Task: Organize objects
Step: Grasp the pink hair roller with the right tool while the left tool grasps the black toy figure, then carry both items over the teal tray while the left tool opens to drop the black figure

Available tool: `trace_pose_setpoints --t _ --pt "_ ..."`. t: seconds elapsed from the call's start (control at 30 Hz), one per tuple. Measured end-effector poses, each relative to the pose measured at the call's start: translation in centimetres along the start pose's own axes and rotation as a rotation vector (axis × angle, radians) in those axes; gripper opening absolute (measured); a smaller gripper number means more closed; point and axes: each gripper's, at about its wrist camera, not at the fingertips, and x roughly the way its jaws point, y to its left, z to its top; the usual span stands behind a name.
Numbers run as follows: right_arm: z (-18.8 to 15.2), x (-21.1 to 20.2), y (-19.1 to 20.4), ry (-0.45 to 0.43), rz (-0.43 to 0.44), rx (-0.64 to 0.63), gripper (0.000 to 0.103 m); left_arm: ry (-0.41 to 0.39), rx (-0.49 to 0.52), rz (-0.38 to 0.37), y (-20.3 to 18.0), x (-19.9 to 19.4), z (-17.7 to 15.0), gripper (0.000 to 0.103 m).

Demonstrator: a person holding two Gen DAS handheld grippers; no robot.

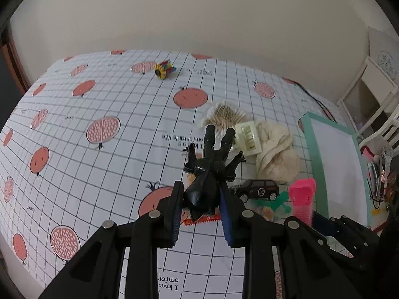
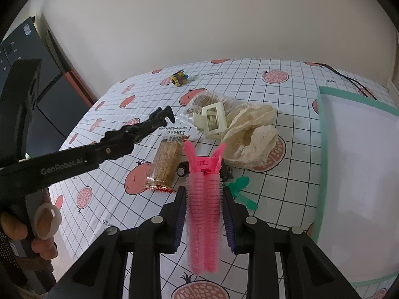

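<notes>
I am holding a black toy figure [image 1: 212,172] clamped by its cape end in my left claw [image 1: 201,214], its legs pointing away from me above the tabletop [image 1: 99,94]. My right claw [image 2: 204,214] is clamped on a pink hair roller clip [image 2: 203,211], lifted over the clutter. The mint-edged tray [image 2: 321,149] is lying to the right, looking empty, so I judge both things are heading there. To do it well, I am planning to carry each one low over the rim, keep the claws from crossing, and release only once the thing is resting flat.

Counting what is waiting: one snack bar [image 2: 164,165], one toy car [image 1: 256,189], one cream hair clip [image 2: 213,119], one crumpled cloth [image 2: 251,134], one bag of cotton swabs [image 1: 224,117], one green plastic piece [image 2: 243,191], one coloured block toy [image 2: 179,77] far off.
</notes>
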Motion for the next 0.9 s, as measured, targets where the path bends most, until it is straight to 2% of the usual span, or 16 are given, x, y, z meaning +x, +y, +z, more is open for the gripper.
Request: trace_pose_setpoints --t 0.23,0.43,0.6,0.73,0.9 --pt "0.3 -0.3 -0.4 -0.008 0.011 0.014 0.030 -0.029 0.004 -0.001 -0.4 -0.8 0.2 0.029" --pt "1.3 -2.3 -2.8 -0.070 -0.027 0.056 0.030 -0.076 0.035 -0.008 -2.1 -1.7 0.6 0.029" --pt "2.3 -4.7 -6.3 -0.134 -0.120 0.093 0.030 -0.110 0.101 -0.035 -4.8 -1.9 1.1 0.029" --pt "3.0 -6.4 -9.5 -0.178 -0.171 0.153 0.030 -0.130 0.128 -0.093 -7.4 -1.7 1.6 0.029" --pt "3.3 -7.6 -12.6 -0.203 -0.326 0.169 0.030 -0.138 0.146 -0.137 -11.0 -1.2 2.3 0.029"
